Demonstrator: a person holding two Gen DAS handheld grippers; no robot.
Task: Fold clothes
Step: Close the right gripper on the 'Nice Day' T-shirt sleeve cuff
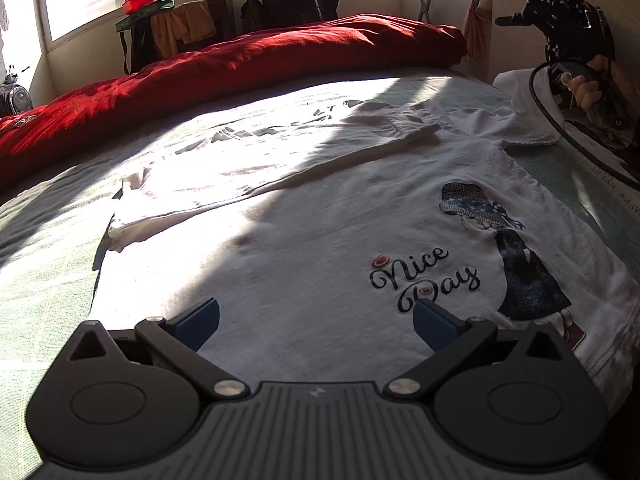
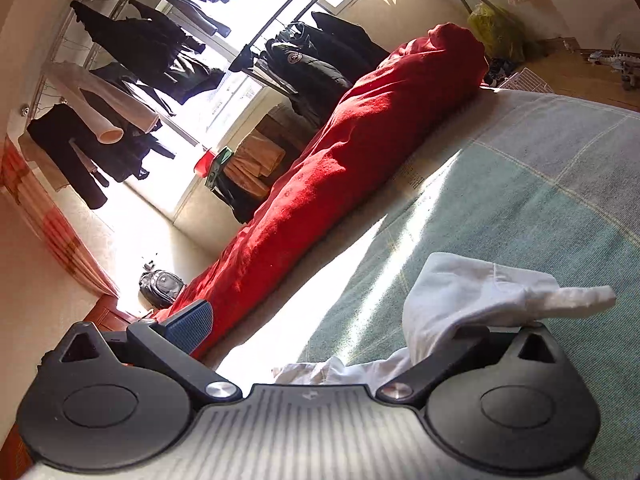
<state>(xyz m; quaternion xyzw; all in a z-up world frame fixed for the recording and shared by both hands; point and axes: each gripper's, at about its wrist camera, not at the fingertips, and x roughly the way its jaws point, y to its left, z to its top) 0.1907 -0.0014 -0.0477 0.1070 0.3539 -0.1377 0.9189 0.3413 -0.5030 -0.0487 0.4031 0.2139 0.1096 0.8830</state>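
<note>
Only right gripper (image 2: 316,324) view shows sleeve (image 2: 480,296) draped over its finger.

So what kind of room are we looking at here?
Most likely a bedroom at home: a white T-shirt lies spread on a bed beside a rolled red duvet, and dark clothes hang on a drying rack by the sunny windows.

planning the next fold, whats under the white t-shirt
The white t-shirt lies flat on the green bedsheet, which shows all around it. Anything else beneath is covered.
</note>
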